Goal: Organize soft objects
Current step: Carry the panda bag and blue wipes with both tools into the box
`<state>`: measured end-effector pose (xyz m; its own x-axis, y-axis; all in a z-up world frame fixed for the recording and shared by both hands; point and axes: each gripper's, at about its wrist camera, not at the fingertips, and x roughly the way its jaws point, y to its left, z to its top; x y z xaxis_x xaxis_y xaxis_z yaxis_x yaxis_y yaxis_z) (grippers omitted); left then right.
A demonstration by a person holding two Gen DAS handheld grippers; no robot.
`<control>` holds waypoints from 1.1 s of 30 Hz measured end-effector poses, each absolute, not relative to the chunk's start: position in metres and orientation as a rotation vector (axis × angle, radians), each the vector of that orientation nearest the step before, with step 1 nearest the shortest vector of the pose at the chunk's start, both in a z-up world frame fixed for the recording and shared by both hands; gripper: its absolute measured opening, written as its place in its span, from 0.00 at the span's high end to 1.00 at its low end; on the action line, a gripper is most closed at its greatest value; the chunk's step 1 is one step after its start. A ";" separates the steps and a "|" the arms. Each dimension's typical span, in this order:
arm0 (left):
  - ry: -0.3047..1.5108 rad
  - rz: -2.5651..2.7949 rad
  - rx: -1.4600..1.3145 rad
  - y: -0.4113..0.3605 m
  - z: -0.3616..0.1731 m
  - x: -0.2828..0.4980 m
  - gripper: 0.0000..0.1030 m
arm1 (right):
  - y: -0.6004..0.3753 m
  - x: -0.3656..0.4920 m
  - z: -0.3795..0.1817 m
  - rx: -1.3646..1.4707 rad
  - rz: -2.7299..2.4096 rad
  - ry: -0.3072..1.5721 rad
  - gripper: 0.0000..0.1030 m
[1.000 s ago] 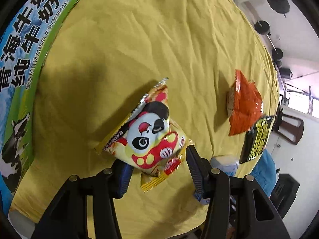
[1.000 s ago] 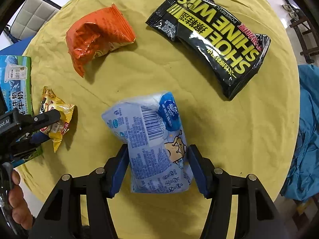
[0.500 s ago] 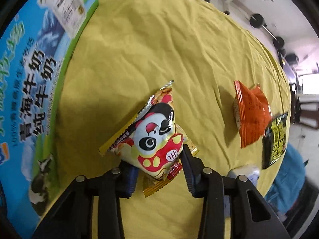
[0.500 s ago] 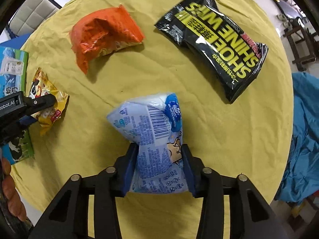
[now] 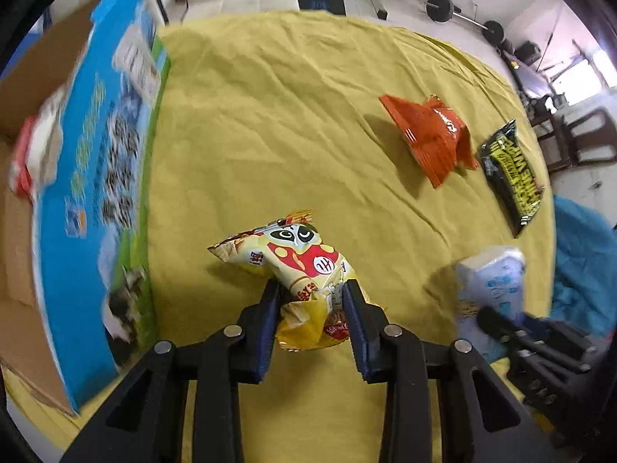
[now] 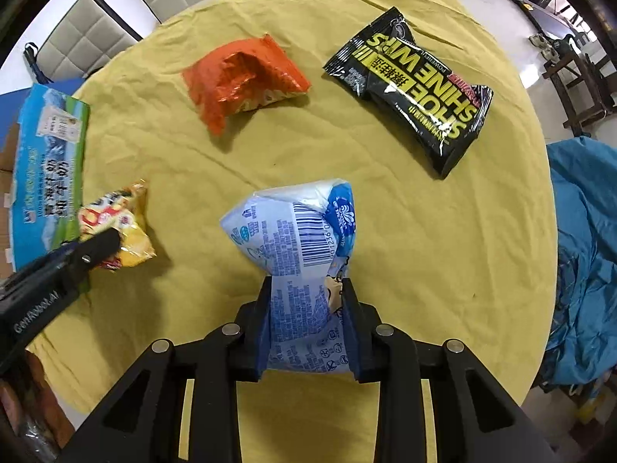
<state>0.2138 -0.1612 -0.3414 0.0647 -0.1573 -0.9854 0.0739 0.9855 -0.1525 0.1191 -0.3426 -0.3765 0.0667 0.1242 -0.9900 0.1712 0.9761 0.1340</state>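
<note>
My left gripper (image 5: 310, 289) is shut on a yellow panda snack bag (image 5: 293, 254), squeezed at its lower half and lifted off the yellow tablecloth (image 5: 270, 115). The same snack bag (image 6: 115, 223) and the left gripper (image 6: 96, 247) show at the left of the right wrist view. My right gripper (image 6: 304, 289) is shut on a pale blue tissue pack (image 6: 297, 231), pinched at its waist and raised above the cloth. That tissue pack (image 5: 493, 274) appears at the right of the left wrist view.
An orange snack bag (image 6: 239, 77) and a black shoe-wipes pack (image 6: 416, 81) lie on the far half of the round table. An open milk carton box (image 5: 100, 177) stands at the left edge, something red and white inside. A blue cloth (image 6: 586, 239) hangs at the right.
Both grippers closed on their packs, squeezing them. The left one lifted the panda bag and rolled, bringing the box opening into view. The right one moved toward the left gripper with the tissue pack.
</note>
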 end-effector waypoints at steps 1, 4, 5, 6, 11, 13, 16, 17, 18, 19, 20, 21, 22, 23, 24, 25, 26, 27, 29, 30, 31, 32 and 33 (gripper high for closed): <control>1.516 -0.193 -0.117 -0.153 -0.342 0.211 0.70 | -0.341 0.117 -0.377 0.242 -0.028 1.511 0.68; 1.645 -0.240 -0.241 -0.144 -0.355 0.210 0.67 | -0.338 0.112 -0.380 0.249 -0.018 1.532 0.68; 1.671 -0.227 -0.243 -0.142 -0.359 0.211 0.67 | -0.338 0.112 -0.383 0.258 -0.022 1.537 0.68; 1.683 -0.216 -0.232 -0.141 -0.362 0.213 0.67 | -0.337 0.111 -0.385 0.257 -0.022 1.543 0.68; 1.696 -0.125 -0.239 -0.129 -0.376 0.230 0.41 | -0.342 0.114 -0.393 0.280 -0.040 1.548 0.68; 1.685 -0.100 -0.243 -0.128 -0.379 0.230 0.40 | -0.342 0.115 -0.396 0.280 -0.042 1.552 0.67; 1.671 -0.069 -0.177 -0.139 -0.387 0.240 0.40 | -0.341 0.123 -0.406 0.270 -0.051 1.560 0.67; 1.669 -0.067 -0.135 -0.145 -0.391 0.242 0.45 | -0.345 0.131 -0.411 0.267 -0.054 1.563 0.67; 1.675 -0.073 -0.086 -0.153 -0.394 0.241 0.54 | -0.345 0.134 -0.415 0.265 -0.059 1.567 0.67; 1.668 -0.085 -0.055 -0.157 -0.395 0.239 0.61 | -0.340 0.138 -0.420 0.264 -0.067 1.570 0.67; 1.658 -0.101 -0.039 -0.164 -0.395 0.236 0.61 | -0.338 0.139 -0.422 0.266 -0.073 1.571 0.67; 1.644 -0.105 -0.020 -0.168 -0.393 0.232 0.62 | -0.336 0.140 -0.423 0.269 -0.076 1.568 0.68; 1.633 -0.108 -0.013 -0.169 -0.390 0.229 0.63 | -0.331 0.138 -0.424 0.269 -0.079 1.565 0.68; 1.619 -0.108 -0.008 -0.172 -0.388 0.225 0.63 | -0.328 0.138 -0.423 0.267 -0.080 1.561 0.68; 1.600 -0.110 -0.009 -0.173 -0.383 0.221 0.63 | -0.327 0.137 -0.421 0.264 -0.082 1.556 0.68; 1.582 -0.116 -0.010 -0.175 -0.378 0.216 0.63 | -0.328 0.136 -0.422 0.266 -0.085 1.547 0.68; 1.563 -0.122 -0.004 -0.170 -0.371 0.213 0.63 | -0.328 0.134 -0.420 0.273 -0.086 1.539 0.68; 1.539 -0.125 0.013 -0.170 -0.364 0.209 0.63 | -0.329 0.133 -0.416 0.282 -0.084 1.533 0.68; 1.494 -0.140 0.037 -0.169 -0.347 0.202 0.63 | -0.327 0.130 -0.406 0.305 -0.083 1.513 0.68; 1.466 -0.145 0.058 -0.178 -0.340 0.202 0.63 | -0.329 0.128 -0.399 0.315 -0.082 1.501 0.68; 1.449 -0.150 0.072 -0.178 -0.333 0.200 0.63 | -0.330 0.126 -0.393 0.326 -0.081 1.487 0.68; 1.431 -0.158 0.075 -0.178 -0.324 0.197 0.63 | -0.329 0.124 -0.386 0.336 -0.079 1.473 0.68; 1.412 -0.163 0.078 -0.176 -0.314 0.194 0.63 | -0.327 0.122 -0.380 0.345 -0.076 1.461 0.68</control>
<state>0.1940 -0.1760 -0.3144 0.1491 -0.0671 -0.9865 0.1599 0.9862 -0.0429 0.1223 -0.3269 -0.3797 0.1170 0.1572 -0.9806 0.2583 0.9486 0.1828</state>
